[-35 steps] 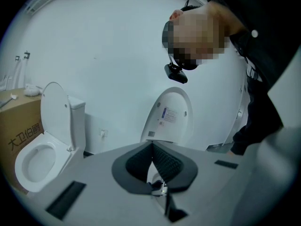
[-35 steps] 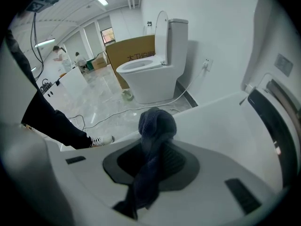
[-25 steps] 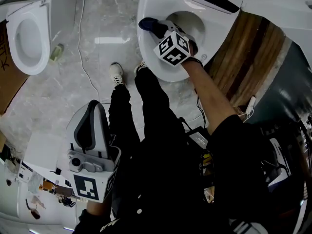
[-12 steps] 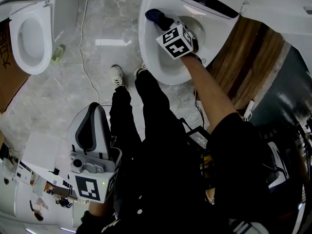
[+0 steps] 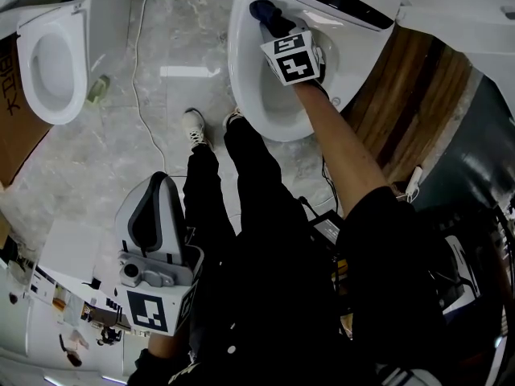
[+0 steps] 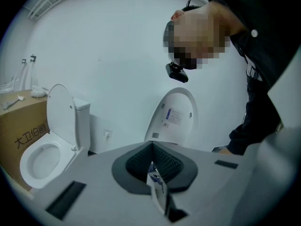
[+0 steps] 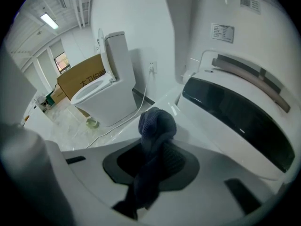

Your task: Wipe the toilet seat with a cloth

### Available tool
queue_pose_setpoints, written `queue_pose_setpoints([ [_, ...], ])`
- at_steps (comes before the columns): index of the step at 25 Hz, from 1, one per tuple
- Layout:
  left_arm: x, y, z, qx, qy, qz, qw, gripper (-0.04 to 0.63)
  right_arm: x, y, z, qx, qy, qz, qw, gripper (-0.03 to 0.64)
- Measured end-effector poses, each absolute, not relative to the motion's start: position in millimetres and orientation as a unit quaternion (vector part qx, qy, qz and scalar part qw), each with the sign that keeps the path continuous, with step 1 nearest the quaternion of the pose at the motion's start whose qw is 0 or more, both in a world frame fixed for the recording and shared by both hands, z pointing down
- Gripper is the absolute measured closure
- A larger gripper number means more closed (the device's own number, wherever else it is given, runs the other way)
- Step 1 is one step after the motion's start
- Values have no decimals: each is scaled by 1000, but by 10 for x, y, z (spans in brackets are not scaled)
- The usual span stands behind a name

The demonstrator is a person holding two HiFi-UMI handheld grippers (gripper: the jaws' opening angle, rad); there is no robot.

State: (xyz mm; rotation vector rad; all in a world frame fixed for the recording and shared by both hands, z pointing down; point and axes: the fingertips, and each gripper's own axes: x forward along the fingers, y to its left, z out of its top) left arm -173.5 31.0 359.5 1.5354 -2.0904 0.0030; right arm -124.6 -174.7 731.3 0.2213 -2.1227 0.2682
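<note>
Marble floor [image 5: 121, 135] surrounds the seat [image 5: 240, 71]. The right claw [image 5: 273, 24], clenched on the cloth [image 5: 260, 10], has slid along the rim's left side toward the rear, so wiping is progressing. The left claw [image 6: 153, 173] hangs clenched and idle.

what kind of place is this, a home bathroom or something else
Probably a toilet showroom or test room, not a home bathroom: a smart toilet and a plain white toilet share one marble-look floor, with a cardboard box beside the plain one and a cable trailing across it.
</note>
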Motion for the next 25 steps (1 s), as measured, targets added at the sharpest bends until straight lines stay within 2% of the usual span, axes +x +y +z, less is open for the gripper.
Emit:
queue_pose_setpoints([
  [25, -1622, 104, 3609, 598, -753, 11, 276, 588, -904, -2237, 7302, 240, -855, 194, 417, 534],
])
